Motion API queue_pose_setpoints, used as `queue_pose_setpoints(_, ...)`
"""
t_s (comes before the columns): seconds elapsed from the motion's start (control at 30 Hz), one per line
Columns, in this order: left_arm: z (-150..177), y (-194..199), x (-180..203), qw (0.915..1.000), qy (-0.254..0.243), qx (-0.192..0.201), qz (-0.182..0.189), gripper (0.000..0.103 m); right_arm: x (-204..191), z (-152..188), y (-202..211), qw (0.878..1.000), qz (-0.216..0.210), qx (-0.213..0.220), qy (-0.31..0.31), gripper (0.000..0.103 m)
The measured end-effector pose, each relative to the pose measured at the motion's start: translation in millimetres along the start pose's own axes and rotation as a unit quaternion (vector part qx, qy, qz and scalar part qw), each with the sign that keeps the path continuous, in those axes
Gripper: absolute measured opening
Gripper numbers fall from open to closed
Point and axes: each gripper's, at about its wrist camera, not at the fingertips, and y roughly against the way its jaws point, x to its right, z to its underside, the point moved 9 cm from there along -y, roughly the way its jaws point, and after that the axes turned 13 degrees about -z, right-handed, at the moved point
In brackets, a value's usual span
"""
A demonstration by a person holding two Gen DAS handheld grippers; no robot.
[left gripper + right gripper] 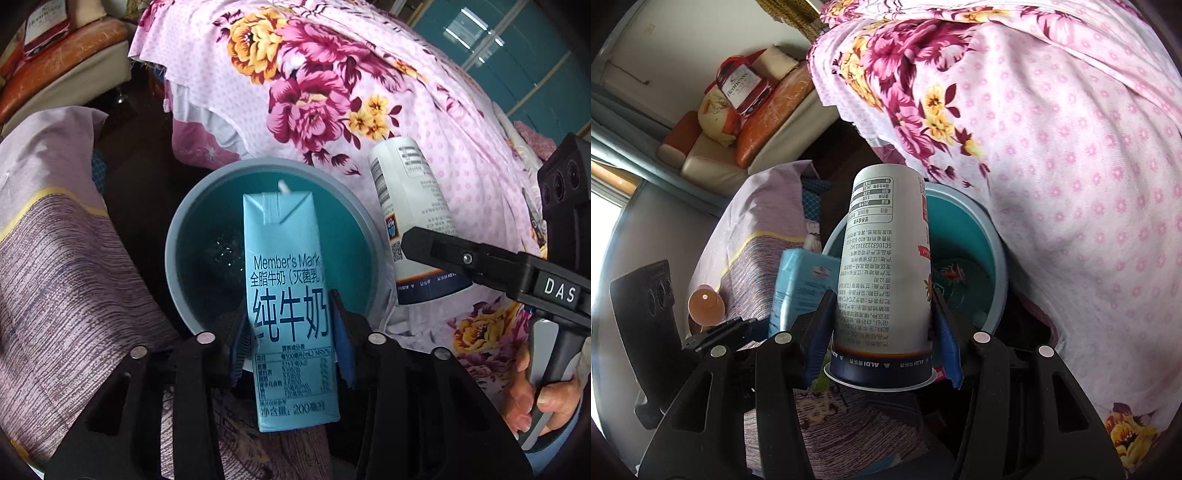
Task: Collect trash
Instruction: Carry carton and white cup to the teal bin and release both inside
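My left gripper (291,332) is shut on a light blue milk carton (288,295) and holds it above the grey-rimmed teal bin (177,251). My right gripper (882,332) is shut on a white paper cup (886,258), held upside down over the same bin (993,266). In the left wrist view the cup (413,218) and the right gripper (443,254) hang just right of the bin. In the right wrist view the carton (801,288) shows left of the cup. A colourful wrapper (953,277) lies inside the bin.
A pink floral bedsheet (369,92) hangs behind and to the right of the bin. A purple striped cloth (55,240) lies on the left. A small orange bottle (705,304) rests on that cloth. A sofa with cushions (738,122) stands at the back.
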Motion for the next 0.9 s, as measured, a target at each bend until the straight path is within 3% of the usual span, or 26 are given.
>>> queue_pose_setpoints(0.1,-1,1,-2,0.9998,-0.001,0.013,-0.018,0.067,1,0,0,1.0,0.003,0.0,0.001,0.049)
queue_pose_setpoints(0.5,13,12,-40,0.9982,0.052,0.016,-0.025,0.068,-5,-4,-15,1.0,0.019,-0.011,0.005,0.05)
queue_pose_setpoints(0.53,14,15,-43,0.9979,0.055,0.018,-0.027,0.075,-6,-4,-16,1.0,0.02,-0.011,0.003,0.051)
queue_pose_setpoints(0.6,15,20,-48,0.9973,0.061,0.026,-0.032,0.088,-5,-5,-16,1.0,0.027,-0.007,0.001,0.068)
queue_pose_setpoints(0.9,27,41,-72,0.995,0.085,0.035,-0.039,0.09,-16,1,-21,0.999,0.038,-0.023,-0.009,0.083)
